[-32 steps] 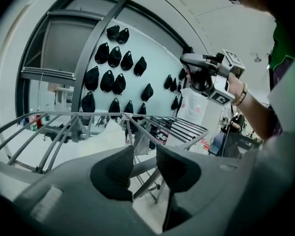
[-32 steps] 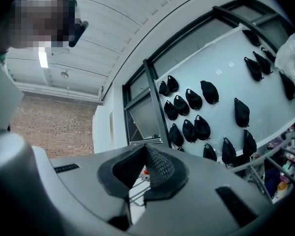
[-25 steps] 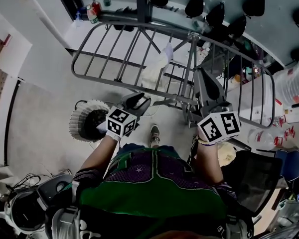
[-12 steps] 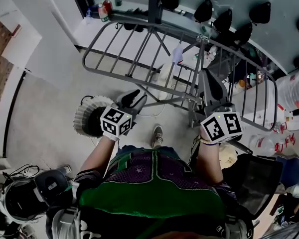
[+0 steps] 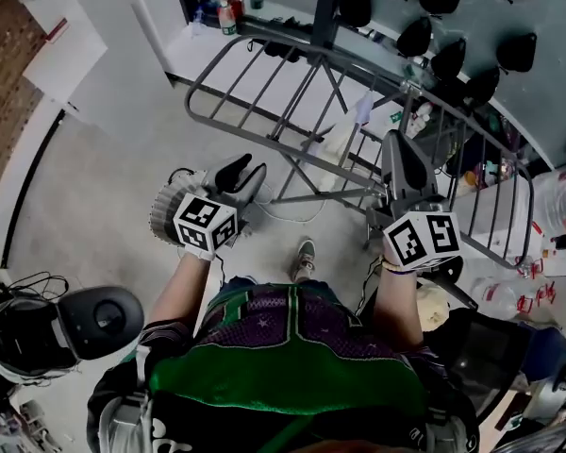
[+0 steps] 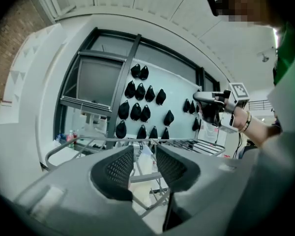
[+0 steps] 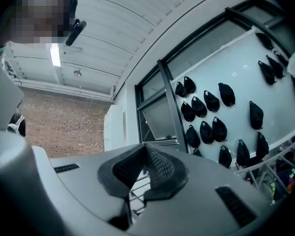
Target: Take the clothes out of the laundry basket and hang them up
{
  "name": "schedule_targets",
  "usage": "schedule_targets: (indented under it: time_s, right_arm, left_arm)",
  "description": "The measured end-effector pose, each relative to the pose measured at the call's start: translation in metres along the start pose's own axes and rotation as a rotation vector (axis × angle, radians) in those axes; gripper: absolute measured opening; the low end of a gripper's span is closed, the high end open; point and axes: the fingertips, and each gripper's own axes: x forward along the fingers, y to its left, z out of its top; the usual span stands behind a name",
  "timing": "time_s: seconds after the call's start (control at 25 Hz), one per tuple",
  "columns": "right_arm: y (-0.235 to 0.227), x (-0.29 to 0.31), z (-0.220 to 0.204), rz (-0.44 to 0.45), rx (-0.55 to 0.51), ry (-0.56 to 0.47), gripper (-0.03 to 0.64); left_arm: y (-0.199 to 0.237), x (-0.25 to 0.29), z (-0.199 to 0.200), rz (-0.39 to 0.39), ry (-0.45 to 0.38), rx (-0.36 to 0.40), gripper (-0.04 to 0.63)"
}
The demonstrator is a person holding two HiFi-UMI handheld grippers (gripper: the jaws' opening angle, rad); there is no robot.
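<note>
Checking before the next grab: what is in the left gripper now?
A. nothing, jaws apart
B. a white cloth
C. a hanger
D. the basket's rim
A: the left gripper view shows the left gripper with jaws apart and nothing between them, only the drying rack beyond.

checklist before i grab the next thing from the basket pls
1. Left gripper free to grasp: ok, jaws apart with nothing between them.
2. Right gripper free to grasp: not ok, jaws shut and empty; it must open first.
3. Clothes left in the laundry basket: cannot tell, its inside is dark in the head view.
4. Free bars on the drying rack: ok, only one white cloth hangs there.
</note>
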Motion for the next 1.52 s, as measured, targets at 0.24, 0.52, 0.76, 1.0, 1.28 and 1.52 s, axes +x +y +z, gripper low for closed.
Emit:
schedule_targets:
  time_s: [0.24,0.52,0.76,1.0,1.28,1.52]
  right_arm:
    - [0.055,0.025,-0.023,0.109,-0.019,0.029,0.002]
    - [0.128,0.062,-0.039,0.227,-0.007,0.058,0.002]
    - [0.197,0.074,-0.05,0.336,-0.031,0.035,0.019]
    - [0.254,0.083,-0.067,0.437,-0.054,0.048,0.168]
    - [0.295,0.092,-0.087,0.487,-0.062,0.078,0.247]
    - [0.318,0.094,-0.114,0.525,-0.08,0.129,0.247]
  left_arm:
    - [0.045,-0.066,0.0,0.152,-0.043,-0.013,0.152]
    - [0.094,-0.149,0.012,0.325,-0.069,-0.025,0.152]
    - [0.121,-0.218,0.012,0.429,-0.106,-0.029,0.152]
    - [0.138,-0.269,0.008,0.499,-0.14,-0.03,0.152]
    - [0.152,-0.305,0.005,0.549,-0.169,-0.023,0.152]
    - [0.164,-0.323,0.004,0.568,-0.171,-0.026,0.152]
